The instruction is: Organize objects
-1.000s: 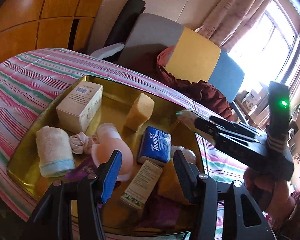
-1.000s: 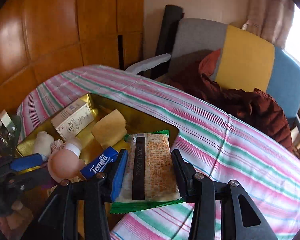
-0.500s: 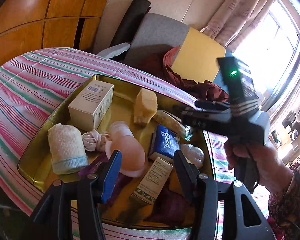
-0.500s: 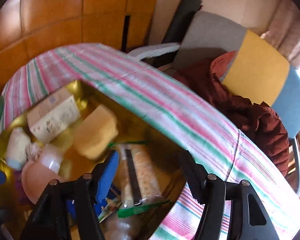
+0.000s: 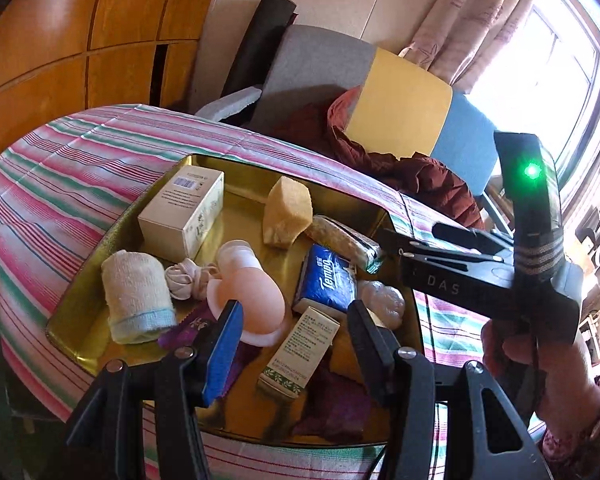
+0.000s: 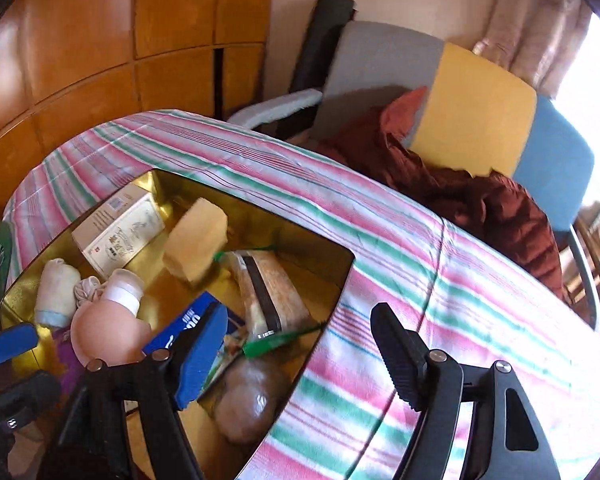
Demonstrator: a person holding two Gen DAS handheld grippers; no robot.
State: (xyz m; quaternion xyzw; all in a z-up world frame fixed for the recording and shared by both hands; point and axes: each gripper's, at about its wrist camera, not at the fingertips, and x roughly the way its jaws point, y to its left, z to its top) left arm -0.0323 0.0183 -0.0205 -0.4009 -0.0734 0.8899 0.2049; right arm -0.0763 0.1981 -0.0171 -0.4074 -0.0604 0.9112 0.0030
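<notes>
Green-edged snack pack (image 6: 266,294) now lies in the gold tray (image 6: 342,280) between the sponge (image 6: 196,240) and the tissues (image 5: 326,280); a second ago my right gripper (image 6: 300,354) held it. Its jaws now gape empty, so that item's placed. My left gripper (image 5: 294,340) hovers open over the tray.

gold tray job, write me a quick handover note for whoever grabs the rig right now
Left hand-held gripper: open, empty, hovering over the near end of the gold tray.
Right hand-held gripper: open, empty, over the tray's right rim and the striped tablecloth.
Snack packet: lying in the tray, between the yellow sponge and the blue tissue pack.
Also in the tray: white box, rolled towel, pink bottle, small green-print box.
Done: packet is in the tray.
Left: no loose items visible on the cloth; check outside these views.
</notes>
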